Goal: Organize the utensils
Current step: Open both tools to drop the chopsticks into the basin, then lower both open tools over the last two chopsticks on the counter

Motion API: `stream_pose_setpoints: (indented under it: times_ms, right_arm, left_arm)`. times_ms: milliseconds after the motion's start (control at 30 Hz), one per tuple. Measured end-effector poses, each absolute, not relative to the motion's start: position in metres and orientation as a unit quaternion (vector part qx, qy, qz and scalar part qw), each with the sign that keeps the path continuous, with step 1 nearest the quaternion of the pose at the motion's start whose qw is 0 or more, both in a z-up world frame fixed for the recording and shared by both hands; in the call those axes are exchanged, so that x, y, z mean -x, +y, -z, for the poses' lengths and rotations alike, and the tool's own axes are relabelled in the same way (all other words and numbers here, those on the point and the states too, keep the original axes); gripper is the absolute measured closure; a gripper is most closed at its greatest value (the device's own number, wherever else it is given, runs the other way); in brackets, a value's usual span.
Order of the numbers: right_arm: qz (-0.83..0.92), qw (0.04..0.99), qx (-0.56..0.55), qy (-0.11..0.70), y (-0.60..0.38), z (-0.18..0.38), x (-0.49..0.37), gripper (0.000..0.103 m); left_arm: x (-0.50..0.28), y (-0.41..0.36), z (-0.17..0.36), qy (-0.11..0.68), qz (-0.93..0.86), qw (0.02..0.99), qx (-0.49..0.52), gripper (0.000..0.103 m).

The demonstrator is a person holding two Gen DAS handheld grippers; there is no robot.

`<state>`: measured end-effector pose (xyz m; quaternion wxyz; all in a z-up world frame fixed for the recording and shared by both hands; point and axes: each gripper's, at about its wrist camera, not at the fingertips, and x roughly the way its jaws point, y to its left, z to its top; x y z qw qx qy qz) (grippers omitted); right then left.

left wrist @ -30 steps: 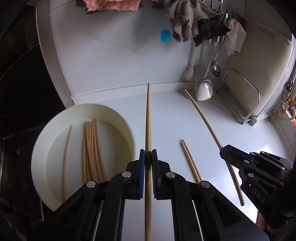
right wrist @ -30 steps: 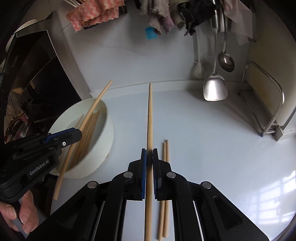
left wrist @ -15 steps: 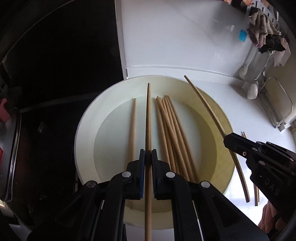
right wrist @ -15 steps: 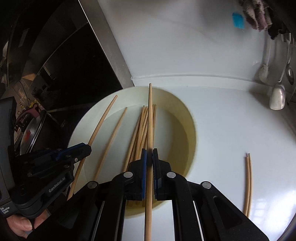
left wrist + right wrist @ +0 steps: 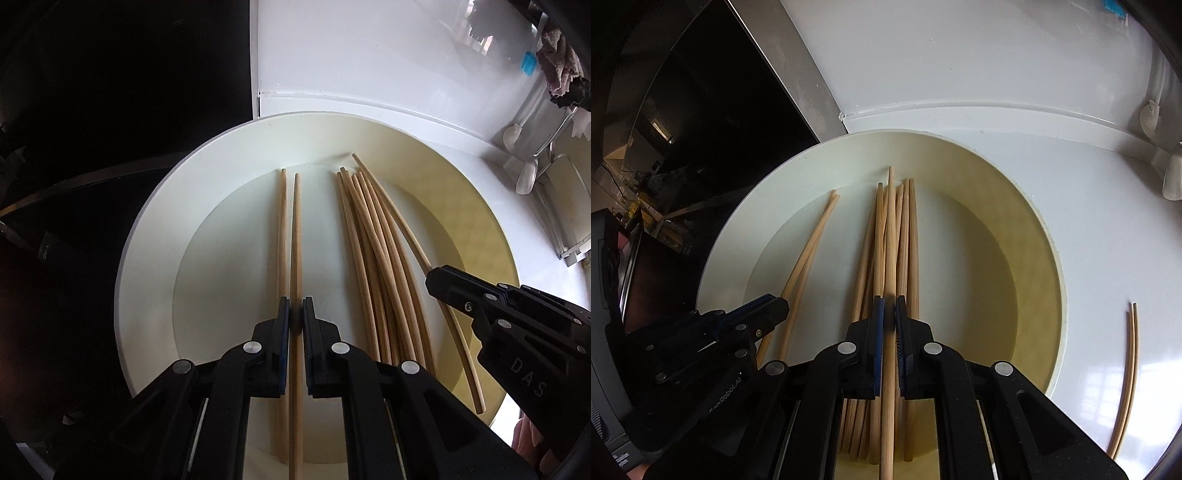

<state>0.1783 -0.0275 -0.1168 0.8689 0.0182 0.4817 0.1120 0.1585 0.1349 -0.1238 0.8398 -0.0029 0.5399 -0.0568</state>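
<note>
White surface [image 5: 1100, 236] w/ white wall [image 5: 369, 48] behind. Far right: hanging rags [image 5: 557, 66], blue tag [image 5: 529, 63], white ladle [image 5: 526, 179]. Dark stove area [image 5: 683, 122] left.

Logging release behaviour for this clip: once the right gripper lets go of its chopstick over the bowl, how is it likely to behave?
The chopstick looks like a thin, straight wooden rod, so probably stiff and light. Being round, it may roll a little, likely settling against the bundle of chopsticks under it. The bowl has raised walls that should contain it.

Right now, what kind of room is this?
Most likely a home kitchen: a white countertop, a cream bowl holding wooden chopsticks, and ladles hanging by the wall.
</note>
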Motion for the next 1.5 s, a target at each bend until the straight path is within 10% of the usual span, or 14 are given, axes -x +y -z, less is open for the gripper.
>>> stream_pose_setpoints:
  times_ms: [167, 400, 1500]
  right_arm:
    - [-0.105, 0.863, -0.013, 0.494, -0.027, 0.125, -0.184, 0.097]
    - [-0.100, 0.866, -0.016, 0.489, -0.030, 0.121, -0.183, 0.088]
    - [-0.046, 0.915, 0.037, 0.398, -0.109, 0.066, -0.054, 0.053]
  left_arm:
    - [-0.165, 0.134, 0.127, 0.540, 0.056, 0.840, 0.009, 0.089]
    - [-0.162, 0.140, 0.118, 0.525, 0.045, 0.850, 0.014, 0.036]
    - [-0.070, 0.101, 0.056, 0.468, 0.050, 0.882, -0.004, 0.011]
